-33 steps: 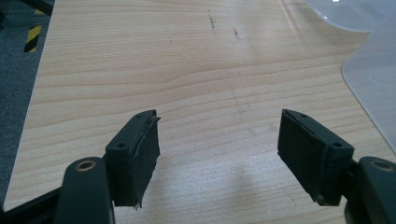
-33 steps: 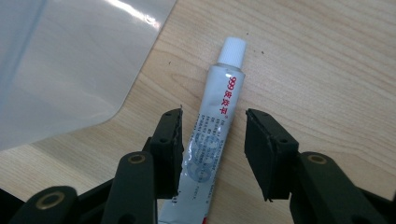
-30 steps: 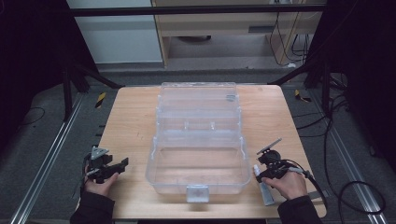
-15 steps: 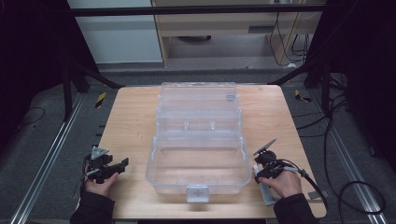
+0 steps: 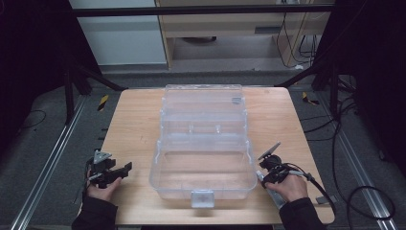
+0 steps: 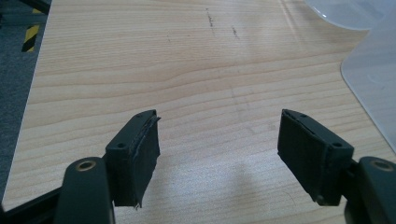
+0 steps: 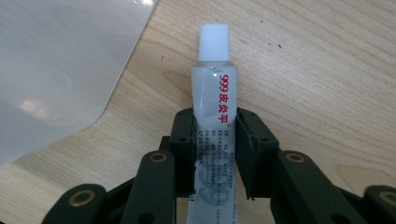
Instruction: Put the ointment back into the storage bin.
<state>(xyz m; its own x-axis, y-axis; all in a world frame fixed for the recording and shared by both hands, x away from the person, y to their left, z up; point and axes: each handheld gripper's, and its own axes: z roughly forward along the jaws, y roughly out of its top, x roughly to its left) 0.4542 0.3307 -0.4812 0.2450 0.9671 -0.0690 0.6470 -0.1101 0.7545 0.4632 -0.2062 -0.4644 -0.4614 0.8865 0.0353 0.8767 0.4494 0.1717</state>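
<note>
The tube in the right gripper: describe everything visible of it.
The tube is small, white and soft-looking, with a ribbed white screw cap at its far end and red print reading 999 beside smaller dark text. It lies flat on the wooden table, cap pointing away from the right gripper, whose jaws have just been closing and now press its sides. The clear plastic box lies close beside it.

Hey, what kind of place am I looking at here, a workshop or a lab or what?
Most likely a lab set up for recording tabletop handling. A wooden table stands inside a dark metal frame, loose cables trail over the grey floor, and a person's hands hold a gripper each.
</note>
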